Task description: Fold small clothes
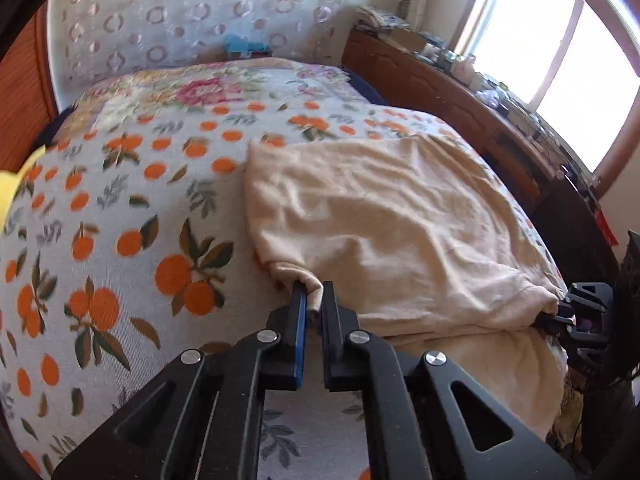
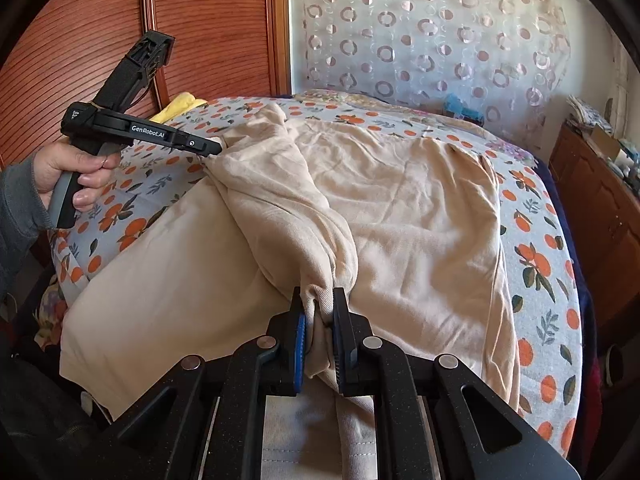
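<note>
Gripping: both black two-finger grippers are clamped on one cream, soft cotton garment [image 2: 400, 208] spread over a bed.
Landmark: the bed's white cover printed with oranges and green leaves [image 1: 132, 216]; places below are told from it.
Garment: lies rumpled on the cover, toward the cover's near edge and its window side, one part hanging over the near edge.
Left gripper [image 1: 314, 294]: jaws pressed together on a bunched corner of the garment, at the garment's edge nearest the cover's middle; a fold of cloth shows between the blue pads.
Right gripper [image 2: 320, 304]: jaws closed on a thick gathered fold of the same garment, at the cover's near edge; cloth bulges out between the fingers.
Fold between them: a twisted ridge of cloth runs across the garment from one grip to the other.
Hand [image 2: 68, 176]: wraps the left gripper's grey handle, grey sleeve at the wrist, above the cover's far-left part in the right wrist view.
Yellow cloth [image 2: 180, 106]: on the cover's far corner, beside the reddish wooden panel [image 2: 80, 40].
</note>
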